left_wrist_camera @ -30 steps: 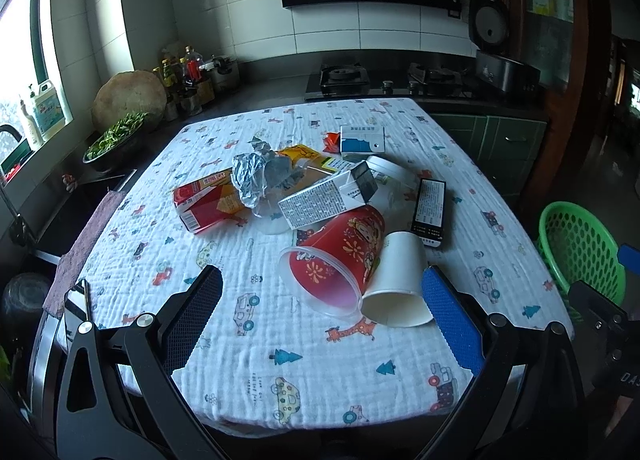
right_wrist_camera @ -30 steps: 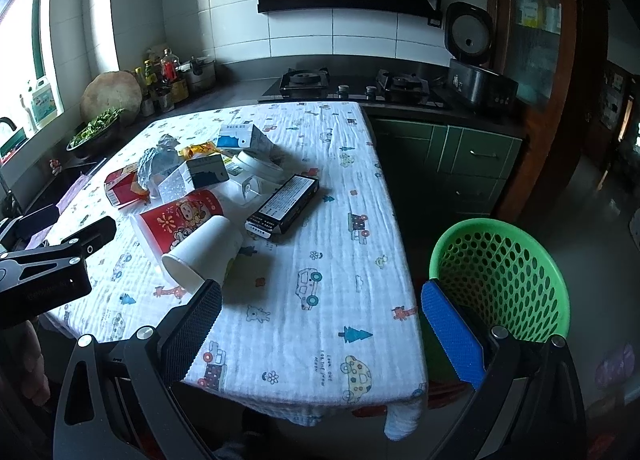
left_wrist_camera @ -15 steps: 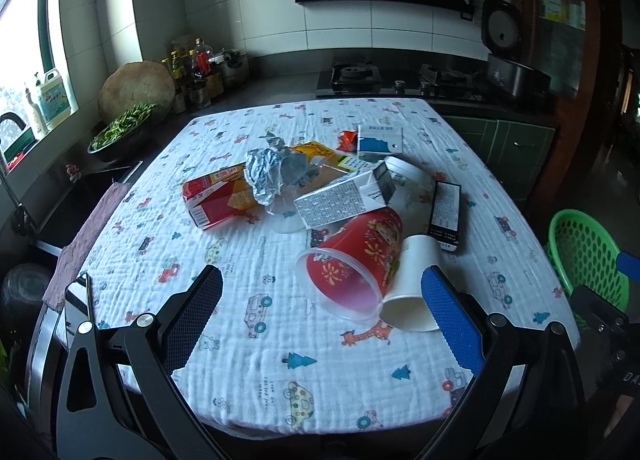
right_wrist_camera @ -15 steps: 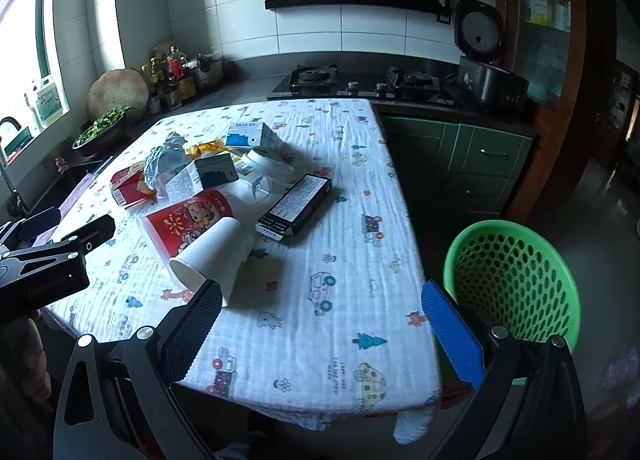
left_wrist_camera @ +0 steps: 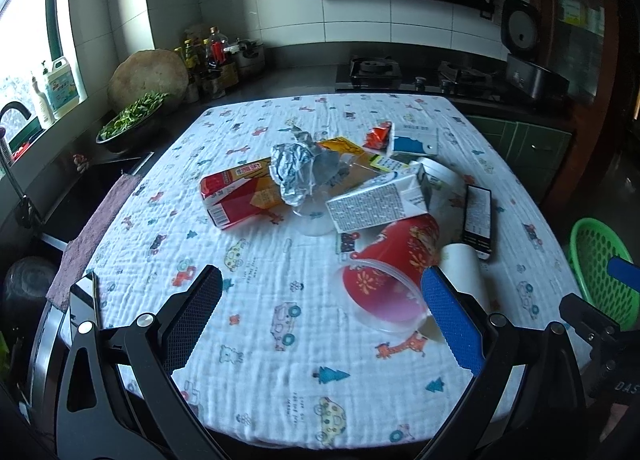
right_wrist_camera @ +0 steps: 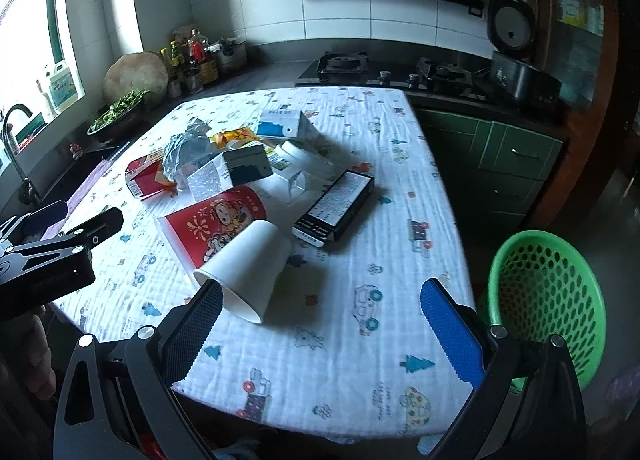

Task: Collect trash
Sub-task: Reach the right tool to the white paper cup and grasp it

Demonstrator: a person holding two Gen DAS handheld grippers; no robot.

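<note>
right wrist view, patterned tablecloth (right_wrist_camera: 404, 195) under trash, green basket (right_wrist_camera: 544, 300) beside, tiled kitchen

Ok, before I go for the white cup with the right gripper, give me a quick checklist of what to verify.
1. Right gripper open wide enough for the cup: ok, the jaws stand wide apart and hold nothing.
2. White cup reachable: ok, it lies on its side at the near edge of the pile, just ahead of the right gripper.
3. Cup free to lift: not ok, it leans against the red cup.
4. Left gripper out of the way: ok, open and empty, off to the left of the cups.
5. Basket ready: ok, it stands beside the table on the right; its contents cannot be told.
</note>
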